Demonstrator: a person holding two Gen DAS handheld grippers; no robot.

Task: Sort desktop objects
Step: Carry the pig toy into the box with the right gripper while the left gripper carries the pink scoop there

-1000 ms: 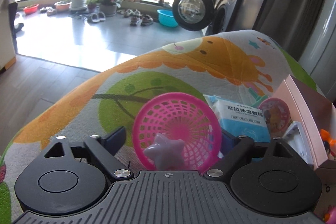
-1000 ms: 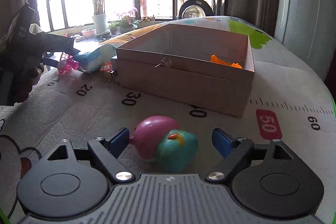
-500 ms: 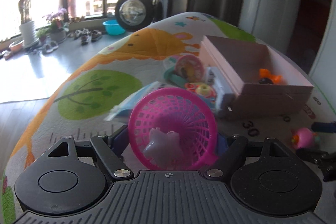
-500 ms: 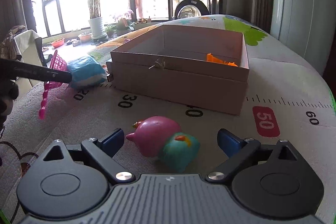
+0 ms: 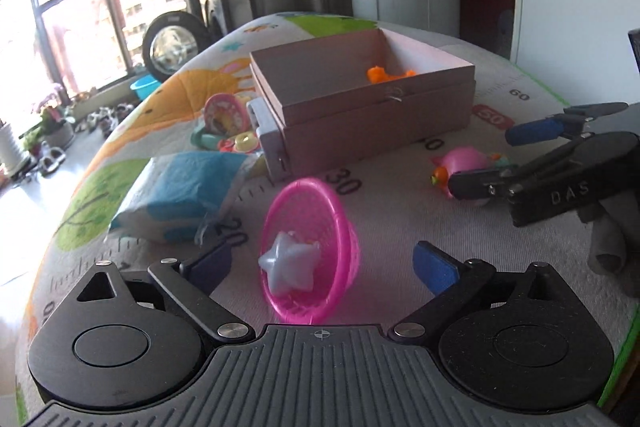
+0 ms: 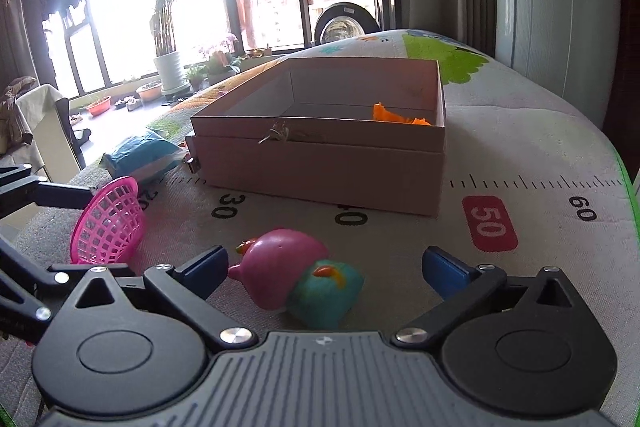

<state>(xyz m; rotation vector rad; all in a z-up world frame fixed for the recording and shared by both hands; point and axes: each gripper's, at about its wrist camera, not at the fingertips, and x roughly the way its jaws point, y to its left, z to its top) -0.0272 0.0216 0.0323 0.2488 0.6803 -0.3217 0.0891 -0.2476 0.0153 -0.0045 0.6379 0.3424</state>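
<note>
Pink mesh basket is shown tipped on its side between the spread fingers of the left gripper, its open mouth turned toward the camera and a pale blue star-shaped toy lodged inside. Half a second earlier the basket was pinched between these fingers and carried high; now the fingers are set wide, neither pad is seen touching the rim, and the basket appears to rest on the printed play mat. It is judged that the basket has just been let go short of the box, so the sorting of this item is not finished.

Ahead of the left fingers and a little to their right, an open pink cardboard box is seen, with an orange toy already inside. A blue-and-white soft packet lies ahead to the left of the fingers.

In the right wrist view, the right gripper is held with fingers wide around a pink toy joined to a teal toy; neither pad is touching them. These toys are framed closer between the fingers than a second ago, suggesting a grasp is being lined up. The box stands straight beyond the fingertips.
</note>
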